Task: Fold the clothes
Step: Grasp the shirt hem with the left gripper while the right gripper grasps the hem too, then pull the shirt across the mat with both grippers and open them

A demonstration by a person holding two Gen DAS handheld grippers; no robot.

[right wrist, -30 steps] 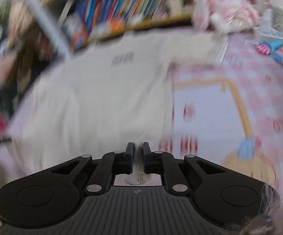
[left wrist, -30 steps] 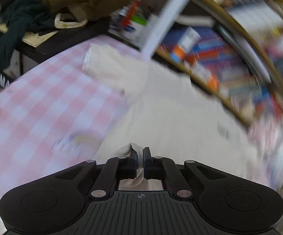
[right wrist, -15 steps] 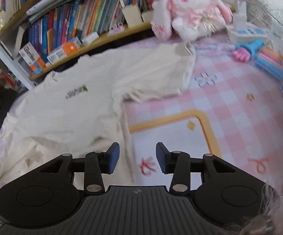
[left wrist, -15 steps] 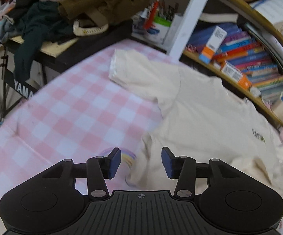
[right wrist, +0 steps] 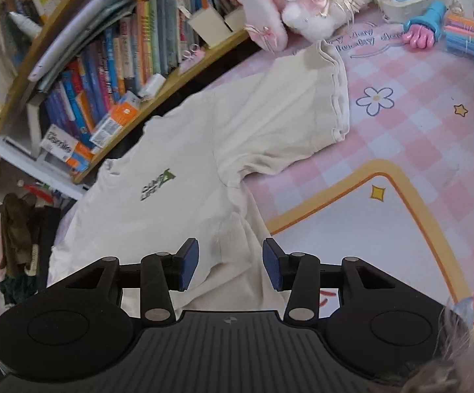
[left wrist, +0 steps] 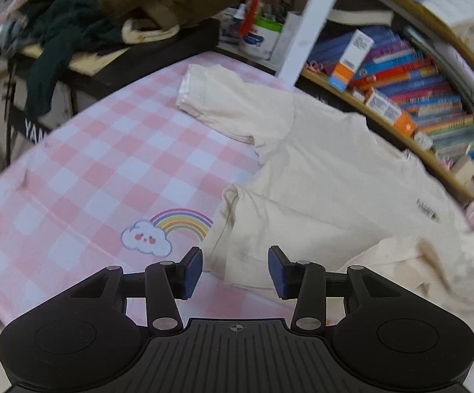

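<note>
Cream T-shirt (left wrist: pixel 328 170) spread front-up across the pink checked counter (left wrist: pixel 99 150), collar end toward the far edge along the bookshelf (left wrist: pixel 410 75); small green and dark logo (right wrist: pixel 156 186) visible on the chest; one sleeve (left wrist: pixel 217 98) reaching out flat toward the far left corner, the other sleeve (right wrist: pixel 309 98) lying toward the plush rabbit (right wrist: pixel 302 3) at the far right; hem end rumpled and bunched near the front edge, folds doubled over on themselves there.

Left claw (left wrist: pixel 234 270) released, jaws wide apart, grasping nothing; hovering just above the rumpled left hem corner, blue pads (left wrist: pixel 193 267) either side of a fold but not touching it as far as can be told; rainbow-and-cloud print (left wrist: pixel 165 229) on the counter just beside it to the left.

Right claw (right wrist: pixel 230 265) likewise released, jaws spread, empty; poised over the right side seam of the shirt near the front edge, cloth visible between the pads (right wrist: pixel 273 263); orange-bordered white panel (right wrist: pixel 361 229) of the counter print just to the right.

Pile of dark green and olive clothes (left wrist: pixel 132 9) heaped on a black stand beyond the left edge; coloured pens (right wrist: pixel 466 36) and a pink-and-blue hand-shaped toy (right wrist: pixel 424 29) near the far right corner.
</note>
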